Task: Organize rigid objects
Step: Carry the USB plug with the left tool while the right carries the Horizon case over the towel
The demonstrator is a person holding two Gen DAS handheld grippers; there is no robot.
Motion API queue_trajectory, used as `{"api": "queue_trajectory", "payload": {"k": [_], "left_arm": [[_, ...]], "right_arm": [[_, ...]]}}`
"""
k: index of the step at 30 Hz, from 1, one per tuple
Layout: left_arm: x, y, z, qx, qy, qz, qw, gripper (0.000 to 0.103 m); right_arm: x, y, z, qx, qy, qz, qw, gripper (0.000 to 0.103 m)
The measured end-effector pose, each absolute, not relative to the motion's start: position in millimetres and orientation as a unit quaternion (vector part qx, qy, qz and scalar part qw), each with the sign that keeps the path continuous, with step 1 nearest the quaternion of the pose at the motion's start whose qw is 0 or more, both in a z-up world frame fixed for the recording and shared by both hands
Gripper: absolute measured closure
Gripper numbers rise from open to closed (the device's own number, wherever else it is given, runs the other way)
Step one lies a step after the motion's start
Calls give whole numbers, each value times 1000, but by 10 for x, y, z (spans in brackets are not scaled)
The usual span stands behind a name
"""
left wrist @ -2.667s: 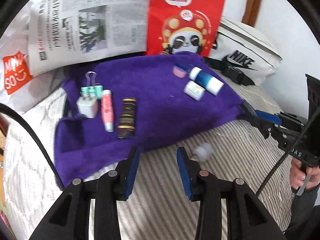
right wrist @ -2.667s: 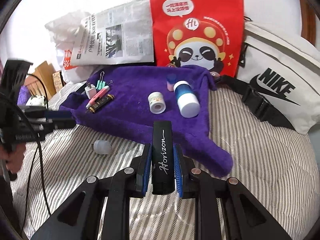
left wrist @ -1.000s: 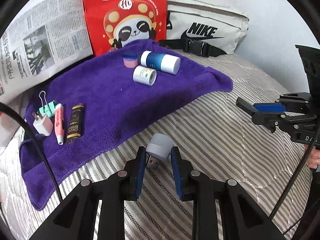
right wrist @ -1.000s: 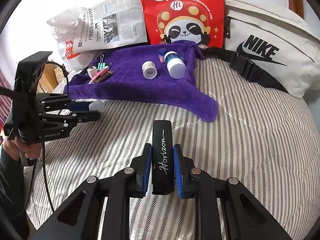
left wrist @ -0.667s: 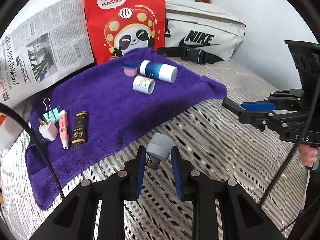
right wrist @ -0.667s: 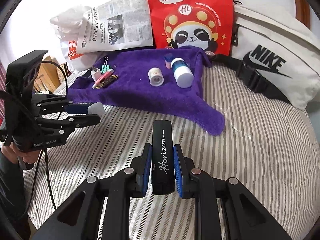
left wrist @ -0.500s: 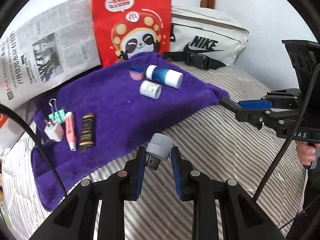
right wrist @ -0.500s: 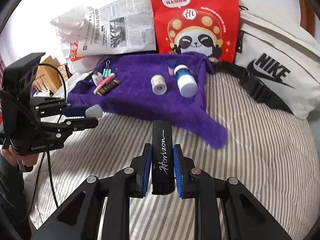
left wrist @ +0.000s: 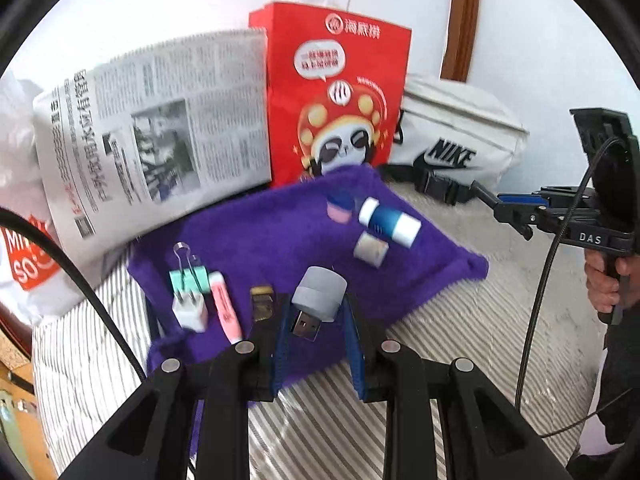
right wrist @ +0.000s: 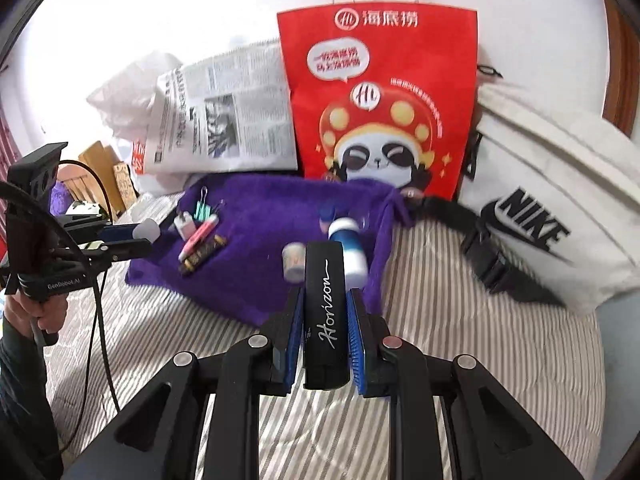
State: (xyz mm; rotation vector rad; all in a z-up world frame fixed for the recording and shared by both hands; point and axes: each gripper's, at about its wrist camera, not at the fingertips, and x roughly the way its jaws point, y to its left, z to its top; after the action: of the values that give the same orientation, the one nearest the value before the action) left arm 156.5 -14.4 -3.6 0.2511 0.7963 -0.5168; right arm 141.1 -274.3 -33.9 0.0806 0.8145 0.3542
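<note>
My left gripper (left wrist: pixel 318 312) is shut on a grey USB plug lamp (left wrist: pixel 318 300) and holds it above the near part of the purple towel (left wrist: pixel 280 236). On the towel's left lie a green binder clip (left wrist: pixel 188 278), a white charger plug (left wrist: pixel 190 312), a pink tube (left wrist: pixel 224 312) and a dark brown tube (left wrist: pixel 262 306). On its right lie a blue-and-white bottle (left wrist: pixel 388 222), a small white jar (left wrist: pixel 370 250) and a pink pot (left wrist: pixel 339 206). My right gripper (right wrist: pixel 325 310) is shut on a black "Horizon" case (right wrist: pixel 324 308) just before the towel's (right wrist: pixel 260 216) near right corner.
A red panda paper bag (right wrist: pixel 380 100), a newspaper (right wrist: pixel 224 120) and a white Nike bag (right wrist: pixel 552 200) stand behind the towel on the striped bed (right wrist: pixel 460 340). White plastic bags (left wrist: pixel 20 240) lie at the far left.
Both grippers have moved forward toward the towel with their loads. The left one now hangs over the towel's near part beside the dark brown tube. The right one is near the bottles.
</note>
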Motion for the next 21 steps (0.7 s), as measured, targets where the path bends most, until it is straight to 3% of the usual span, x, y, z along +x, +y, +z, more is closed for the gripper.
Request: {"api": "queue_trajectory", "payload": {"k": [11, 21], "left_arm": [[1959, -13, 43, 112, 382, -248, 883, 78], [2200, -212, -159, 109, 405, -264, 869, 78]], "right_arm": [[1729, -2847, -274, 33, 395, 185, 899, 82], [1879, -2667, -592, 25, 424, 213, 880, 82]]}}
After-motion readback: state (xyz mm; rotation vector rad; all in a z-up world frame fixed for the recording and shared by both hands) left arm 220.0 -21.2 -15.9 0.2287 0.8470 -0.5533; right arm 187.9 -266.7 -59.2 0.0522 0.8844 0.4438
